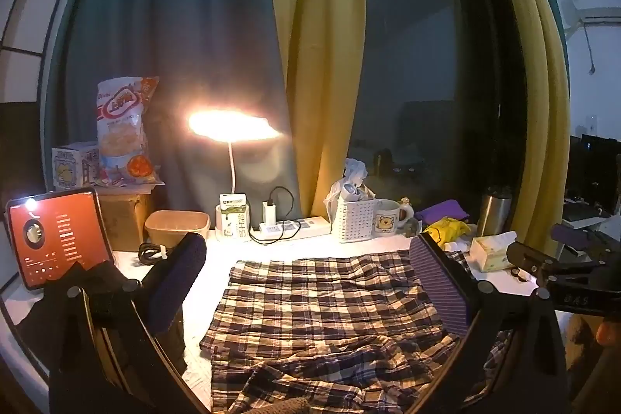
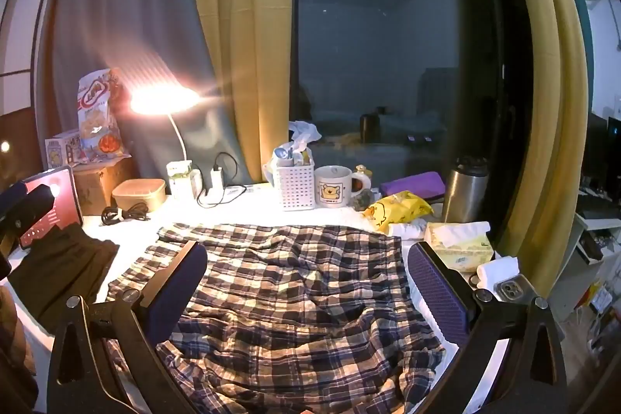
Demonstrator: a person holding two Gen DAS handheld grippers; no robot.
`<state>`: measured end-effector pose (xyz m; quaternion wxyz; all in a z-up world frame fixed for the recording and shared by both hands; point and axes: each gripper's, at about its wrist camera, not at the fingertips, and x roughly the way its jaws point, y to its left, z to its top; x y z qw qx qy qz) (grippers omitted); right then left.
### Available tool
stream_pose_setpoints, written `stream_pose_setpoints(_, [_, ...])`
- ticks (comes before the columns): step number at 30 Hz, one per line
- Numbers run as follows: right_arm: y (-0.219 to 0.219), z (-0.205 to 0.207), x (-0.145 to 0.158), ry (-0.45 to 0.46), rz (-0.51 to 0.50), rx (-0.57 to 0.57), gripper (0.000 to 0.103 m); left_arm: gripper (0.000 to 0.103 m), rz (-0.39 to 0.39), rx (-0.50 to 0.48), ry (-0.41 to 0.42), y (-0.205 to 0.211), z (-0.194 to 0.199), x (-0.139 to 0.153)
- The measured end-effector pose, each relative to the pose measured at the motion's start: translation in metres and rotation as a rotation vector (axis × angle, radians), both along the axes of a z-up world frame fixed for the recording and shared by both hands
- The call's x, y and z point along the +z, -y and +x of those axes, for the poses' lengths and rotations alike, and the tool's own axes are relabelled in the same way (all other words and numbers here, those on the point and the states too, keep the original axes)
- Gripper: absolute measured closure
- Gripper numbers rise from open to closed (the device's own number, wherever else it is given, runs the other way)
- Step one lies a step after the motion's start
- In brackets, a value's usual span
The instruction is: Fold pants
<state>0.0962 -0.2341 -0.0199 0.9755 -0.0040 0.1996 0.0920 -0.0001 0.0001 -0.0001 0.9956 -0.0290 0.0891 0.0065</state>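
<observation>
Plaid checked pants (image 1: 330, 313) lie spread and wrinkled on the white table (image 1: 217, 258), filling the middle of both views (image 2: 295, 297). My left gripper (image 1: 306, 245) hovers over their left part, jaws wide open with nothing between the pads. Its left finger (image 1: 174, 282) hangs over bare table beside the cloth. My right gripper (image 2: 306, 251) is over the right part, also wide open and holding nothing. The right gripper's dark body (image 1: 562, 270) shows at the right edge of the left wrist view. The left gripper's finger (image 2: 27, 200) shows at the left edge of the right wrist view.
A black garment (image 2: 62, 270) lies left of the pants before a lit tablet (image 1: 54, 235). Along the back stand a bright lamp (image 1: 233, 127), power strip (image 1: 295, 226), white basket (image 2: 294, 183), mug (image 2: 333, 187) and steel flask (image 2: 464, 193). A tissue box (image 2: 458, 243) and phone (image 2: 512, 288) sit at right.
</observation>
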Motion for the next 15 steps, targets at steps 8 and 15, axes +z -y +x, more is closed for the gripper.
stream_pose_setpoints(8, [0.000, 0.000, 0.001, 0.000, -0.003, 0.000, 0.000, 0.000, -0.055, -0.018, -0.036, -0.015, 0.002, -0.003])
stream_pose_setpoints(15, [-0.004, -0.001, 0.001, 0.003, -0.005, 0.005, 0.000, 0.000, -0.022, -0.011, -0.024, -0.004, 0.000, -0.002])
